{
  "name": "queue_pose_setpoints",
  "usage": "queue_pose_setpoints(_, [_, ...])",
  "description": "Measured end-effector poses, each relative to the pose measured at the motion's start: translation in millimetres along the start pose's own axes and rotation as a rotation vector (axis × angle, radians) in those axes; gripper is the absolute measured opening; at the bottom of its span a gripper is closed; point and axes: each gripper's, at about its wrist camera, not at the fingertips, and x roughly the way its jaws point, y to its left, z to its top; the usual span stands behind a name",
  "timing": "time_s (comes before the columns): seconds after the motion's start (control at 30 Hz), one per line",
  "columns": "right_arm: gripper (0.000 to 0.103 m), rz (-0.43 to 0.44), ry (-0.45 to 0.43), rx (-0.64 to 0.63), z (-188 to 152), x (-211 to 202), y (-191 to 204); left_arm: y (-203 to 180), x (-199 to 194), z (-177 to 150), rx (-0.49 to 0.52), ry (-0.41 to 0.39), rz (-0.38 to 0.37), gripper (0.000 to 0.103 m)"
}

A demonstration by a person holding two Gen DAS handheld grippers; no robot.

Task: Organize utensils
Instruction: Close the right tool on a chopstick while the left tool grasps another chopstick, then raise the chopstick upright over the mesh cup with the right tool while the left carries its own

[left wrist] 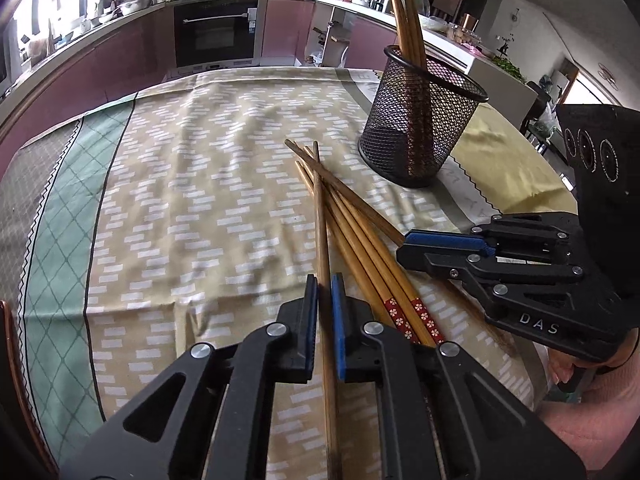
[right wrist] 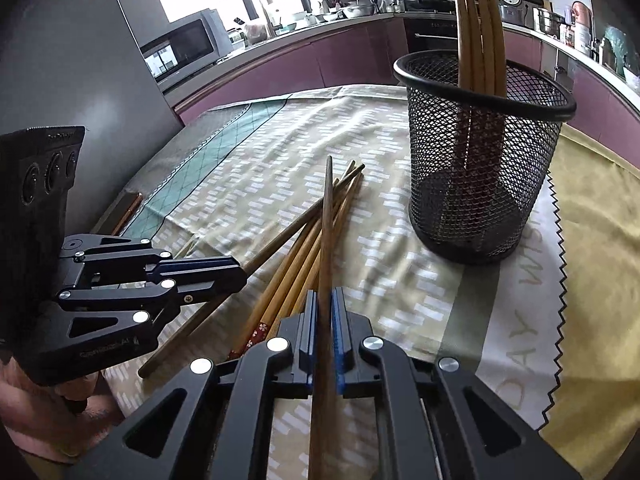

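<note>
Several wooden chopsticks [left wrist: 362, 248] lie in a loose pile on the patterned tablecloth [left wrist: 180, 200]. My left gripper [left wrist: 325, 280] is shut on one chopstick [left wrist: 320, 208], which runs lengthwise between its blue pads. To the right, my right gripper [left wrist: 406, 250] is shut on a darker chopstick from the same pile. The right wrist view shows that chopstick [right wrist: 327, 220] clamped in my right gripper [right wrist: 325, 294], its tip pointing away. My left gripper [right wrist: 240, 276] is at the left there, beside the pile [right wrist: 288, 280]. A black mesh holder [left wrist: 420, 120] [right wrist: 480, 160] stands beyond the pile with several chopsticks upright in it.
A yellow cloth [right wrist: 592, 240] lies under and right of the holder. Kitchen counters with an oven [left wrist: 216, 32], pots and a microwave [right wrist: 180, 44] ring the table. A hand [left wrist: 592, 380] holds the right gripper's grip at the near table edge.
</note>
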Motion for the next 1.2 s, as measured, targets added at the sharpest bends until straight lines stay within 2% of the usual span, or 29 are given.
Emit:
queue_pose_setpoints(0.47, [0.008,-0.01,0.02,-0.021,14.0,14.3,-1.5,6.3,20.6,22.8,0.032,0.032,0.014,0.011])
queue_pose_setpoints(0.7, [0.006,0.0,-0.002,0.0,11.5,7.2,-4.0,6.7,20.9,25.9,-0.008,0.027,0.021,0.008])
queue_pose_setpoints(0.9, [0.006,0.025,-0.064,-0.012,13.2,-18.6,-3.7,5.1,0.5,28.2,-0.009,-0.016,-0.001,0.008])
queue_pose_setpoints(1.2, [0.006,0.052,-0.175,-0.004,17.9,-64.9,-9.6,1.6,-46.7,42.8,-0.01,-0.112,-0.102,0.008])
